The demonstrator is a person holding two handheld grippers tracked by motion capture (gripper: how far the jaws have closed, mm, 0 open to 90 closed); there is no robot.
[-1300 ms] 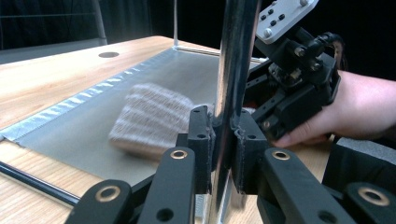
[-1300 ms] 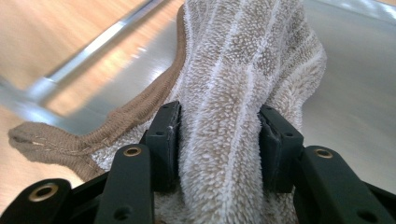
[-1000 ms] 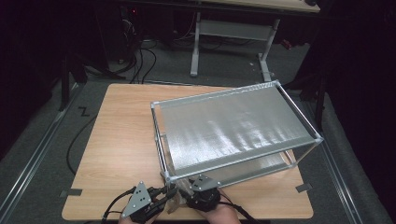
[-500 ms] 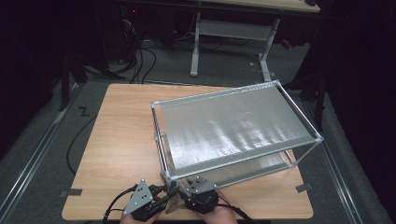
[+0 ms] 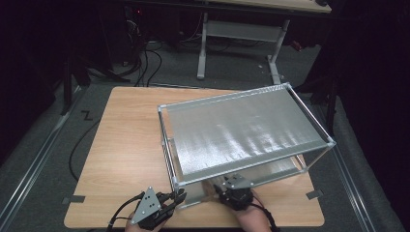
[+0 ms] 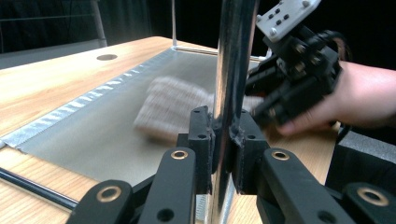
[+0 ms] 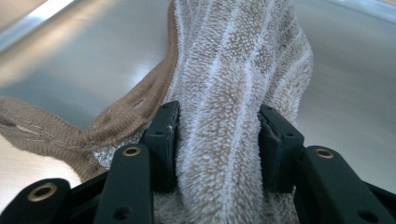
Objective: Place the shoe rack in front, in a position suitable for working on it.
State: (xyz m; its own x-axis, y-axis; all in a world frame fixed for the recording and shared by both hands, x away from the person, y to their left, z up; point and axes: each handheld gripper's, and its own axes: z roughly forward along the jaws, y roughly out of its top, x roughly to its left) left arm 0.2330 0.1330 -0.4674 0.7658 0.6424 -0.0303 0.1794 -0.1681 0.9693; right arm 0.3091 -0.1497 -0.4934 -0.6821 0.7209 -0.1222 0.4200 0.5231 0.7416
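Observation:
A two-shelf metal rack (image 5: 241, 130) stands on the wooden table (image 5: 125, 145). My left gripper (image 5: 177, 197) (image 6: 223, 135) is shut on the rack's front-left chrome post (image 6: 232, 70), near the bottom. My right gripper (image 5: 226, 187) (image 7: 217, 135) is shut on a beige towel with white stripes (image 7: 233, 65) and holds it over the lower shelf (image 7: 345, 84). In the left gripper view the towel (image 6: 170, 109) is blurred behind the post, with the right gripper (image 6: 268, 109) and a hand (image 6: 364, 98) beside it.
The rack takes up the right half of the table, and its upper shelf (image 5: 270, 121) covers most of the lower one. Bare tabletop lies to the left. A cable (image 5: 80, 145) runs along the floor by the table's left edge, and another table's legs (image 5: 241, 43) stand behind.
The right gripper has shifted to the right along the rack's front edge with the towel. The left gripper has edged forward onto the post.

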